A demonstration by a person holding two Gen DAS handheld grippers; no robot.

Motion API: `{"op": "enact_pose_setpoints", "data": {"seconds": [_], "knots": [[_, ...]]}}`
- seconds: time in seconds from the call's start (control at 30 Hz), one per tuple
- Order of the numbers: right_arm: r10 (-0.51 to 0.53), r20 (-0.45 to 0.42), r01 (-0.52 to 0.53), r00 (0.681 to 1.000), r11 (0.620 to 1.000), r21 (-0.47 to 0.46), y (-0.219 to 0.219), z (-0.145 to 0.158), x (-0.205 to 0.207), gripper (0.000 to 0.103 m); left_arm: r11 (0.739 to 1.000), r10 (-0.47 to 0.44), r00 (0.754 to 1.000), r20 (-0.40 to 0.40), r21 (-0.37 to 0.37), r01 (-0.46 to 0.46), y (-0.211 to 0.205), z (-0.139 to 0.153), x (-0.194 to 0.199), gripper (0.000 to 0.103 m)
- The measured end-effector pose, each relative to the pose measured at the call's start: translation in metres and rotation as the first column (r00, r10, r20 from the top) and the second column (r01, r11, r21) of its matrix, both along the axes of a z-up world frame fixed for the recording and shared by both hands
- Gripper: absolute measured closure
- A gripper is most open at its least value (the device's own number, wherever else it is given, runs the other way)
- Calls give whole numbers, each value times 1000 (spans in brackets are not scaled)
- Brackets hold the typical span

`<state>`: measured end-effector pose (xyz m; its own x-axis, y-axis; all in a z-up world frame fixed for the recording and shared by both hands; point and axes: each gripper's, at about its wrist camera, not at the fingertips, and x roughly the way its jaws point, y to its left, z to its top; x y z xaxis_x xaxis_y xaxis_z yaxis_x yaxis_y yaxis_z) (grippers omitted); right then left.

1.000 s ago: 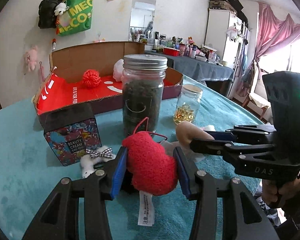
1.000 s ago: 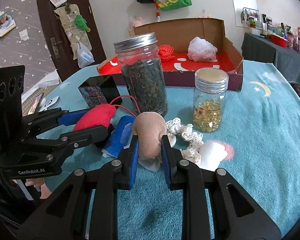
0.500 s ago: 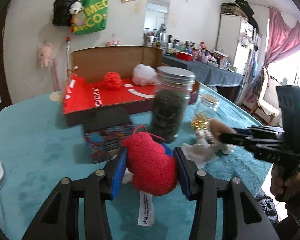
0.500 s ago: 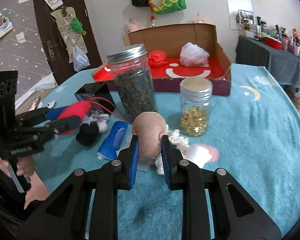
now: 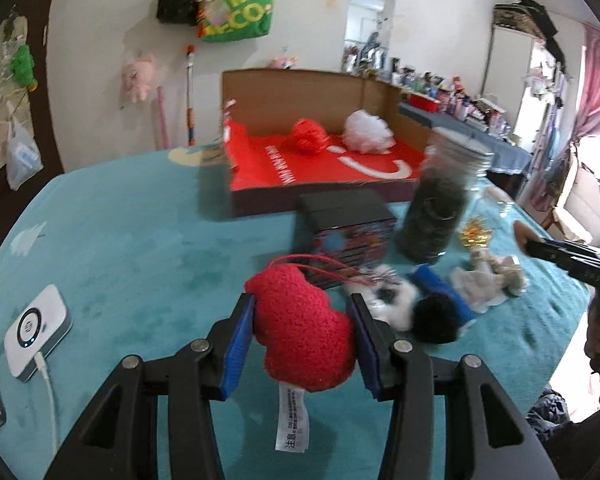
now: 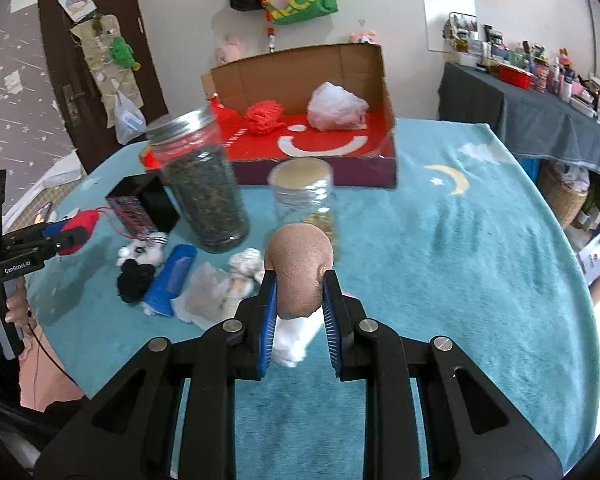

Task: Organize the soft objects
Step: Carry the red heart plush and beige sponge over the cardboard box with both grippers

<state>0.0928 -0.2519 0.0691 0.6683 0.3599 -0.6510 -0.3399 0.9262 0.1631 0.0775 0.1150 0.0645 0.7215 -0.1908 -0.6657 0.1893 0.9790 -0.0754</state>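
My left gripper is shut on a red plush heart with a white tag and red string, held above the teal tablecloth. In the right wrist view that gripper shows at the far left with the red heart. My right gripper is shut on a tan soft ball with a white part hanging below. The open cardboard box with a red floor holds a red knitted ball and a white mesh puff. On the cloth lie a black pompom toy, a blue soft item and white lace pieces.
A tall jar of dark leaves, a small jar of yellow capsules and a patterned tin stand between the grippers and the box. A white charger lies at the left table edge. A cluttered side table stands at the right.
Both grippers have drawn back and up from the pile with their toys still held. The left one has swung leftward, so the box and jars now sit further right in its view.
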Motion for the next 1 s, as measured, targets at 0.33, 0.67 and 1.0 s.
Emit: {"op": "enact_pose_setpoints", "data": {"seconds": [0.33,0.67,1.0], "knots": [[46,-64,-48,997,998,-28,-20,-7,33,82,992,-107,994,31,71,105,23,4,32,54],[120,-89,-125,989,990,-60,-26,-6,73,82,977,-193,981,3,91,192,30,9,79,54],[190,-93,-193,977,981,-21,-27,4,112,82,963,-259,966,3,75,258,27,24,110,54]]}}
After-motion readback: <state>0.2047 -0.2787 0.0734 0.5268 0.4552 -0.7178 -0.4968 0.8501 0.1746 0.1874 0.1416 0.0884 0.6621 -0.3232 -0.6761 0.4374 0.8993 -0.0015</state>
